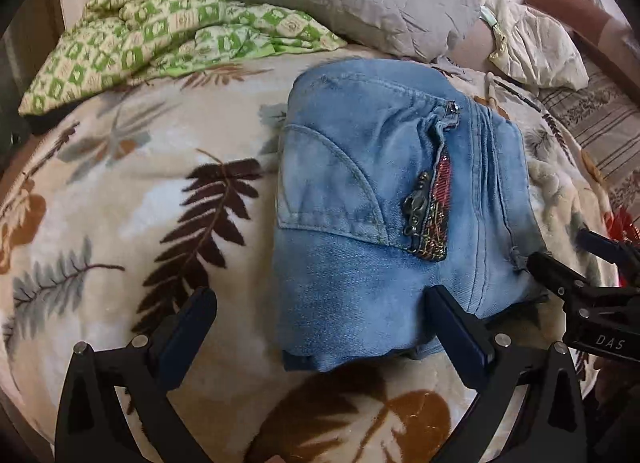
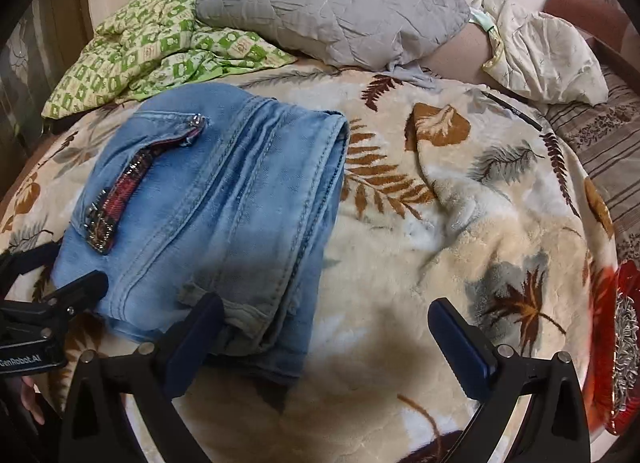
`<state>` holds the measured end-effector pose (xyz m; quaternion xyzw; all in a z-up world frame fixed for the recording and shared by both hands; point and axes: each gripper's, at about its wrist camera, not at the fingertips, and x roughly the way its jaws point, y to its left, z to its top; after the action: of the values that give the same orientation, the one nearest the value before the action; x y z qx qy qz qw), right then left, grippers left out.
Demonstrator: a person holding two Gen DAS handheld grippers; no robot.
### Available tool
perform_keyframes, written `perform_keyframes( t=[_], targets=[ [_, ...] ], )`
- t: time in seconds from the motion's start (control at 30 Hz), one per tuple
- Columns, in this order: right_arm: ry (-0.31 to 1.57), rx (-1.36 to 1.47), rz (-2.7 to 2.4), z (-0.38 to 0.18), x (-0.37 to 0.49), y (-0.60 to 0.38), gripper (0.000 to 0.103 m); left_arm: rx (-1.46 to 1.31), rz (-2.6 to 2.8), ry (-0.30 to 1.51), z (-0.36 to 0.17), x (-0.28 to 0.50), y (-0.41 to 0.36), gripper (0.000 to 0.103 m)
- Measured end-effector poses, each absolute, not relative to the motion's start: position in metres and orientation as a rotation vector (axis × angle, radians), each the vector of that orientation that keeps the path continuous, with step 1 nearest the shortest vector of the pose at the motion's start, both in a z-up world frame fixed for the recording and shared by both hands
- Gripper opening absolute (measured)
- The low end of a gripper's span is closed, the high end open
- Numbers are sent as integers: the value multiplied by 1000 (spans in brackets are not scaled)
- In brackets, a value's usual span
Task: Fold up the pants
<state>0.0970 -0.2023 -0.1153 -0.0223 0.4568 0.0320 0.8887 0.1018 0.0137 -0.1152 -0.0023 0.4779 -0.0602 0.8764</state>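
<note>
The light blue jeans (image 1: 384, 191) lie folded into a compact bundle on the leaf-print blanket (image 1: 132, 191), with a zipped pocket and a red plaid trim on top. My left gripper (image 1: 320, 297) is open at the bundle's near edge; its right finger (image 1: 452, 315) rests against the denim and its left finger stands over bare blanket. In the right wrist view the jeans (image 2: 208, 199) sit to the left. My right gripper (image 2: 324, 307) is open, its left finger (image 2: 204, 315) touching the near hem end. Neither holds anything. Each gripper appears in the other's view: the right gripper (image 1: 560, 253), the left gripper (image 2: 64, 265).
A grey quilted pillow (image 2: 332, 3) and a green checked cloth (image 2: 152, 47) lie at the head of the bed. A cream pillow (image 2: 536, 55), a black pen (image 2: 516, 105) and a striped sheet (image 2: 604, 143) are at the far right. A red object (image 2: 624, 343) sits at the right edge.
</note>
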Motion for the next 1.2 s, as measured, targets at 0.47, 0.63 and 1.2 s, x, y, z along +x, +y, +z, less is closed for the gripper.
perform_keyframes(
  t=[0.47,0.63,1.2],
  targets=[
    [905,302,395,-72,108,-234,103,-180,-355,919,-54,172,43,103],
    [971,394,396,-99,122,-233,103,-316,-388,1046,-86,231,54,103],
    [1022,244,257,-120,130,-236,103,-259,-370,1069,-109,246,55,103]
  ],
)
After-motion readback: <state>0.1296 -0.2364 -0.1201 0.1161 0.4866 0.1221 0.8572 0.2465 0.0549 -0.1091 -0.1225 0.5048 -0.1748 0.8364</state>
